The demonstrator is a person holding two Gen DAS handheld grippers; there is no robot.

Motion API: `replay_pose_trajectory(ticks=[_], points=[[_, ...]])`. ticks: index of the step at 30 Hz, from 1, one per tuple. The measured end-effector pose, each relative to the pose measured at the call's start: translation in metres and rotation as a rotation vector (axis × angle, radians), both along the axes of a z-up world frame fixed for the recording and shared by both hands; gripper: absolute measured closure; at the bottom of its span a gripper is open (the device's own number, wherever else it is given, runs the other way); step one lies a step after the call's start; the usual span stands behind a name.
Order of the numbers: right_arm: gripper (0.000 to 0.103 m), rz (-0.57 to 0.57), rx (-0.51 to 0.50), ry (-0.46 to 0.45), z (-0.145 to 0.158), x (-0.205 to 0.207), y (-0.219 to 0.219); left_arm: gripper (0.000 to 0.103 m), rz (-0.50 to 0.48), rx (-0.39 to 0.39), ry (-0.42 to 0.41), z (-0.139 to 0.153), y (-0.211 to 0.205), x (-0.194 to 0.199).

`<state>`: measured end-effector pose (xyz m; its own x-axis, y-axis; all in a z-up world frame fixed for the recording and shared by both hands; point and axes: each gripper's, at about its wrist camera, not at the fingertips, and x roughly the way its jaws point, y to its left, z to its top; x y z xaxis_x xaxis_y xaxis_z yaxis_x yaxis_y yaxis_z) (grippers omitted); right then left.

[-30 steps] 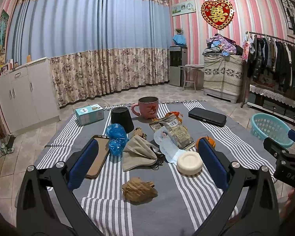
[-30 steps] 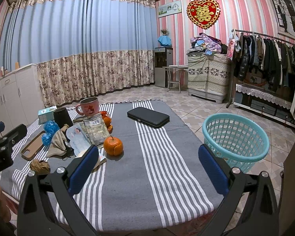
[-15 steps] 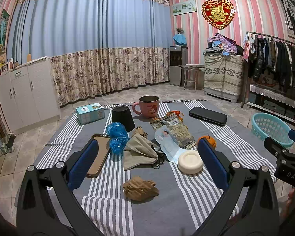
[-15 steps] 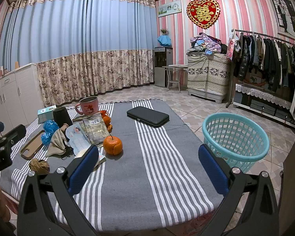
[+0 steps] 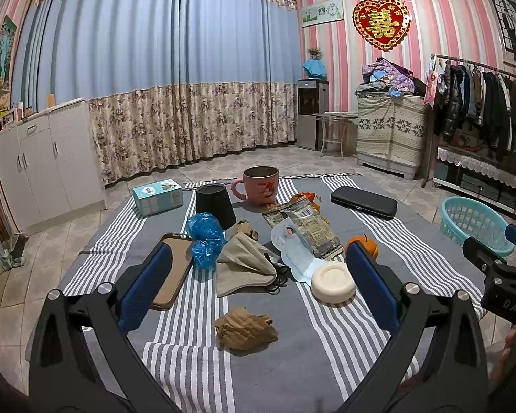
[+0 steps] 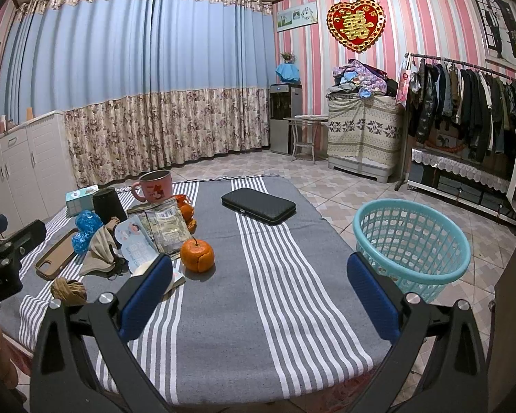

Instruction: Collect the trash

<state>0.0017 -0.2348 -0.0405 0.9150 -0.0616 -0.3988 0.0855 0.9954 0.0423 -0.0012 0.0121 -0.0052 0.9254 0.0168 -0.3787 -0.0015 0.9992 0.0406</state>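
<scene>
Nothing has shifted noticeably since earlier. Left gripper (image 5: 258, 284) and right gripper (image 6: 259, 296) both gape wide, empty. Crumpled brown paper (image 5: 246, 327) lies nearest, centre: light, soft; pinch its bulk. Basket (image 6: 411, 242) stands far right.

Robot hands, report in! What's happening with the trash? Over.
Left gripper open, empty. Right gripper open, empty. Crumpled brown paper on striped cloth ahead of left gripper, untouched. Teal basket beside table, looks empty. Path clear.

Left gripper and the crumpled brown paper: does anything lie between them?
No. In the left wrist view the open left gripper frames the crumpled brown paper, with only bare striped cloth between them.
</scene>
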Motion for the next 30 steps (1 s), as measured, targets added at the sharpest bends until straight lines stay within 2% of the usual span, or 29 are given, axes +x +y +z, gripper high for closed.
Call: replay_pose_trajectory(ticks=[30], points=[[0.004, -0.001, -0.004, 0.0, -0.001, 0.0, 0.0, 0.005, 0.008, -0.001, 0.003, -0.01, 0.008, 0.001]])
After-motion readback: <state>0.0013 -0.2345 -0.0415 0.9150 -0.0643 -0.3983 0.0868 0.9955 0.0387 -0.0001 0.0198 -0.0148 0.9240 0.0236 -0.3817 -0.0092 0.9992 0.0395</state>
